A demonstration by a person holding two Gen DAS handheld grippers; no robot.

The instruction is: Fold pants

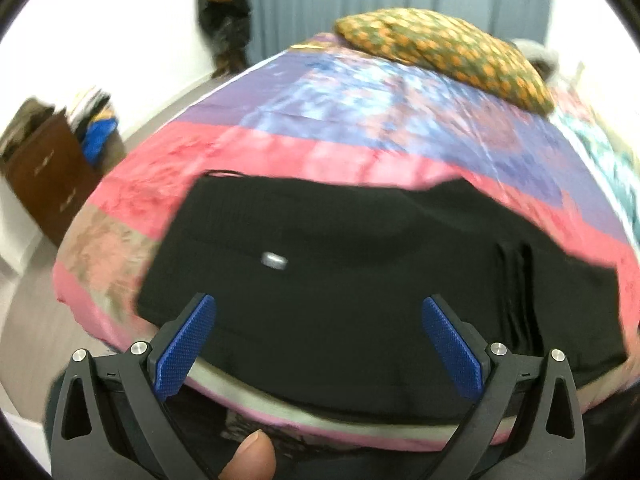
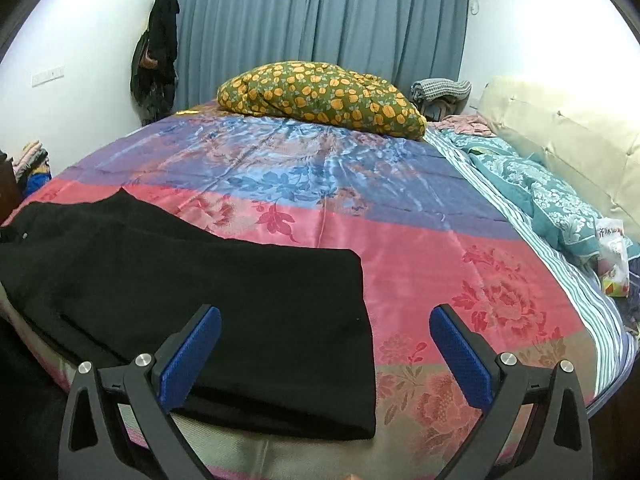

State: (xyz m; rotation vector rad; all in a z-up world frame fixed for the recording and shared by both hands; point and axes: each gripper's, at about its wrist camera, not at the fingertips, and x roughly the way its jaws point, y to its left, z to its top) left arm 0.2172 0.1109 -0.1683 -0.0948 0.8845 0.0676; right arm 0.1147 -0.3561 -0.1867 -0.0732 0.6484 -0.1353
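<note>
Left wrist view, blurred, shows the left gripper (image 1: 319,344) spread wide and empty above the black pants (image 1: 340,280), which lie flat near the front edge of the bed (image 1: 320,140); a small silver piece (image 1: 274,259) on them may be a button. Only this view shows a thumb (image 1: 250,458). Right wrist view has the right gripper (image 2: 325,354) equally wide, holding nothing, over the pants' cuff end. It alone shows a packet (image 2: 612,256) with unreadable print.

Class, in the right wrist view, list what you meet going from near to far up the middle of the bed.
Black pants → pink band of the bedspread → blue floral band → orange-flowered pillow → blue-grey curtains.
</note>
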